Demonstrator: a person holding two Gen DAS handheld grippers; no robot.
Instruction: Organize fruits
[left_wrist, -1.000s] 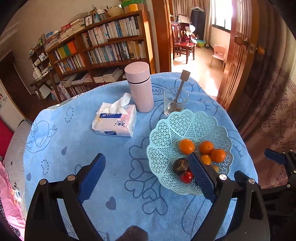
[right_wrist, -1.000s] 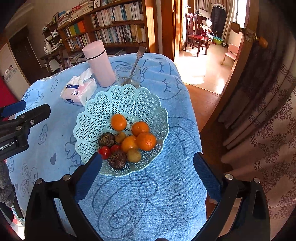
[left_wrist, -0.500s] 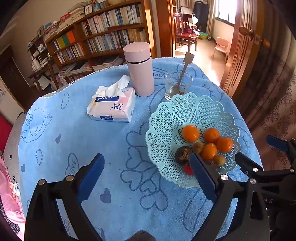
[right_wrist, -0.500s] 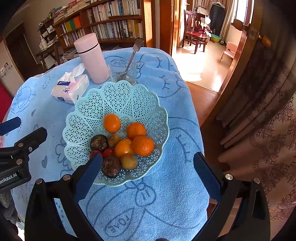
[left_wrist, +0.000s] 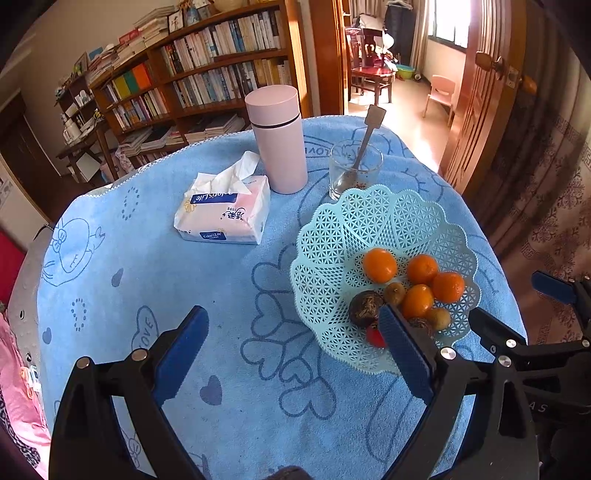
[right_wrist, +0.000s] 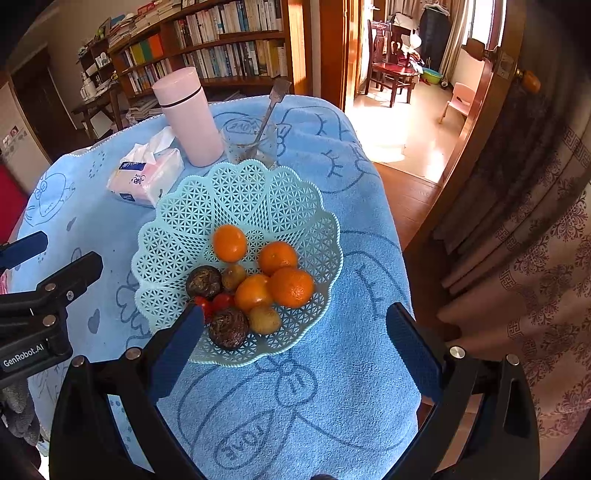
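A pale teal lattice basket (left_wrist: 369, 229) (right_wrist: 240, 192) sits on the blue cloth at the table's right side. It holds several oranges (left_wrist: 379, 264) (right_wrist: 229, 243), two dark brown round fruits (right_wrist: 228, 328), small yellow-brown fruits (right_wrist: 264, 319) and red cherry tomatoes (right_wrist: 222, 300). My left gripper (left_wrist: 291, 345) hovers open over the cloth left of the basket, its right finger overlapping the basket's near rim. My right gripper (right_wrist: 295, 339) is open just in front of the basket, holding nothing.
A pink flask (left_wrist: 277, 138), a tissue pack (left_wrist: 223, 212) and a glass with a spoon (left_wrist: 354, 170) stand behind the basket. The table edge drops off at the right toward a wooden door (left_wrist: 480, 92) and a patterned curtain (right_wrist: 535, 240). Bookshelves (left_wrist: 192, 74) fill the back.
Both grippers have drawn slightly back and shifted, so the basket sits a little farther and more to the right in the views. Both stay open. The fruit has not moved.
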